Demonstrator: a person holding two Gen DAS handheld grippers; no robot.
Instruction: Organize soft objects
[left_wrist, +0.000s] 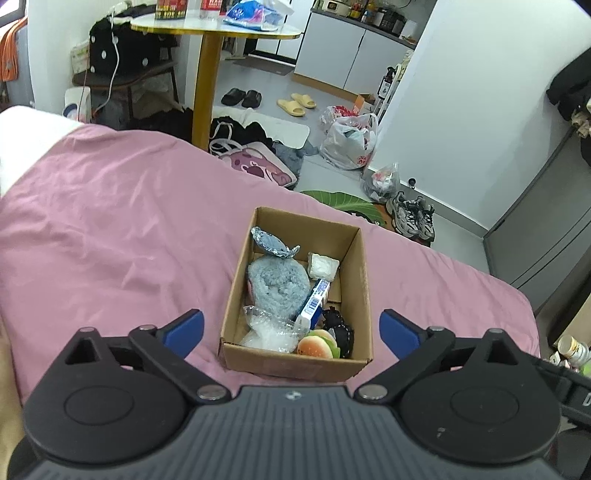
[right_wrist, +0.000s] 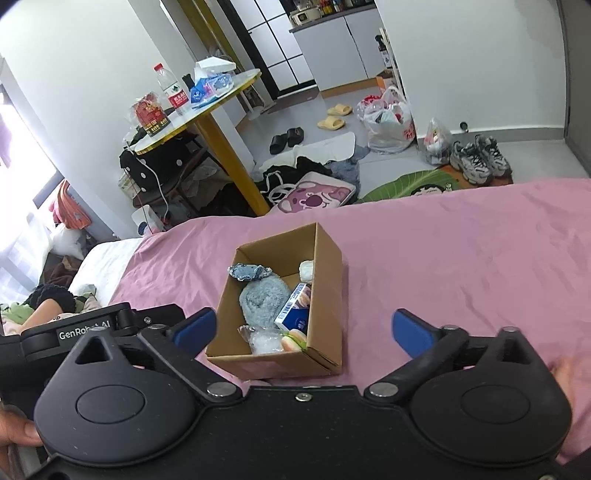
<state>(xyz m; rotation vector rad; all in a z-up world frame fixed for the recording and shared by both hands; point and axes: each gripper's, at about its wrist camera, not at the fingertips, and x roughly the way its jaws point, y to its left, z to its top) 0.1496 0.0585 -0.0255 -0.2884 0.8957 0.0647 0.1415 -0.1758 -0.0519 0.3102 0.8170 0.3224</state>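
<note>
A cardboard box (left_wrist: 360, 288) (right_wrist: 327, 295) sits on the pink bedsheet. Inside lie a fluffy grey-blue slipper (left_wrist: 277, 282) (right_wrist: 262, 301), a grey denim piece (left_wrist: 271, 243) (right_wrist: 247, 272), a white soft block (left_wrist: 323, 266) (right_wrist: 306, 269), a blue-and-white carton (left_wrist: 314, 304) (right_wrist: 295, 314), a crinkly plastic bag (left_wrist: 267, 332) (right_wrist: 264, 341), a burger toy (left_wrist: 317, 345) (right_wrist: 293, 339) and a black item (left_wrist: 338, 326). My left gripper (left_wrist: 291, 330) is open just in front of the box's near end. My right gripper (right_wrist: 303, 330) is open too, nothing between its fingers. The left gripper's body (right_wrist: 85, 328) shows at the left.
The pink bedsheet (left_wrist: 110, 229) (right_wrist: 461, 258) spreads wide on both sides of the box. Beyond the bed's edge the floor holds bags, slippers, sneakers (left_wrist: 413, 218) and a round table on a yellow leg (left_wrist: 207, 74). A person's fingers (right_wrist: 565, 369) hold the right handle.
</note>
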